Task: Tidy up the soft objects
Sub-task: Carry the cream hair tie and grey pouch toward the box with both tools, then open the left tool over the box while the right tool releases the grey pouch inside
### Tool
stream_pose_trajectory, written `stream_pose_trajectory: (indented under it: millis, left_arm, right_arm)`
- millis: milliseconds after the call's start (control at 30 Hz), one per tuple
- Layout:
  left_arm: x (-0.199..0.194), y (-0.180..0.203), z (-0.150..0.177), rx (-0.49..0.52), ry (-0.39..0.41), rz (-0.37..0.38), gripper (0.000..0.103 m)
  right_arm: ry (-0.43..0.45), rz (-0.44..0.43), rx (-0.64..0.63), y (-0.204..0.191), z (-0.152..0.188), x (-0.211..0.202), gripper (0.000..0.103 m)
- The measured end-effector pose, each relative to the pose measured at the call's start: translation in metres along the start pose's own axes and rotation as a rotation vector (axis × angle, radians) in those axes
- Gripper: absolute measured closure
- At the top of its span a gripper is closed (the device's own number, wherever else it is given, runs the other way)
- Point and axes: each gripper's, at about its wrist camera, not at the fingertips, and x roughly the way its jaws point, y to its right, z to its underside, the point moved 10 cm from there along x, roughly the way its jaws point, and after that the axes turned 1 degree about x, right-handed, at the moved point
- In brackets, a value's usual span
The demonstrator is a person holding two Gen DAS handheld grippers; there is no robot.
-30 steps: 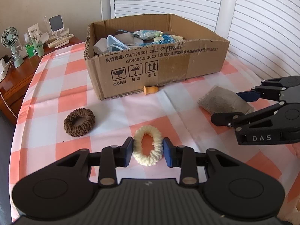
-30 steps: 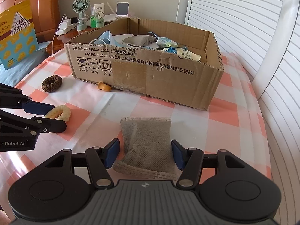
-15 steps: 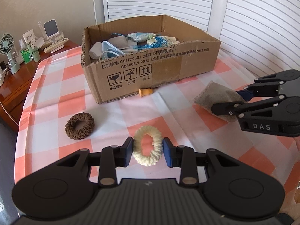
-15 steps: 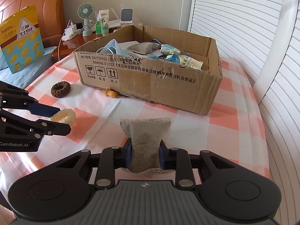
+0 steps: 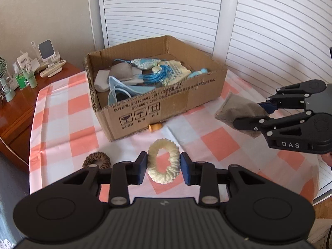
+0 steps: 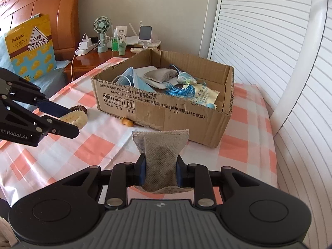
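My left gripper is shut on a cream knitted scrunchie, which hangs above the checked tablecloth; the same scrunchie and left gripper show in the right wrist view. A grey mesh sachet is squeezed between the pads of my right gripper and is lifted off the cloth. From the left wrist view the sachet juts out of the right gripper. The open cardboard box with several soft items stands behind both. A brown scrunchie lies on the cloth at the left.
A small orange cork-like piece lies against the box's front wall. A wooden side table holds a small fan, bottles and a charger. White slatted blinds run behind and right of the table. A yellow snack bag leans at far left.
The right gripper closed on the grey sachet and lifted it off the cloth. The left gripper rose with the cream scrunchie in it, so the box's inside shows more.
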Motion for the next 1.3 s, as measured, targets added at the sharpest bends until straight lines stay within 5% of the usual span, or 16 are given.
stream_pose_trajectory:
  millis: [367, 733, 833, 900, 1000, 1300]
  left_arm:
    - [0.009, -0.02, -0.096, 0.07, 0.119, -0.044, 0.07]
    - [0.06, -0.056, -0.155, 0.061, 0.111, -0.139, 0.069]
    - [0.067, -0.067, -0.16, 0.052, 0.122, -0.171, 0.043]
    - [0.07, -0.073, -0.162, 0.044, 0.131, -0.193, 0.008]
    - [0.068, -0.079, -0.161, 0.036, 0.163, -0.225, 0.006]
    - [0.038, -0.074, -0.128, 0.019, 0.12, -0.169, 0.006]
  right_arm:
    - [0.065, 0.01, -0.018, 0.018, -0.044, -0.011, 0.072]
    - [0.089, 0.024, -0.025, 0.033, -0.07, -0.004, 0.072]
    - [0.09, 0.021, -0.029, 0.034, -0.076, 0.001, 0.072]
    - [0.09, 0.02, -0.031, 0.033, -0.08, 0.005, 0.072]
    - [0.087, 0.012, -0.024, 0.033, -0.085, 0.01, 0.072]
    - [0.068, 0.004, 0.018, 0.038, -0.101, 0.027, 0.072]
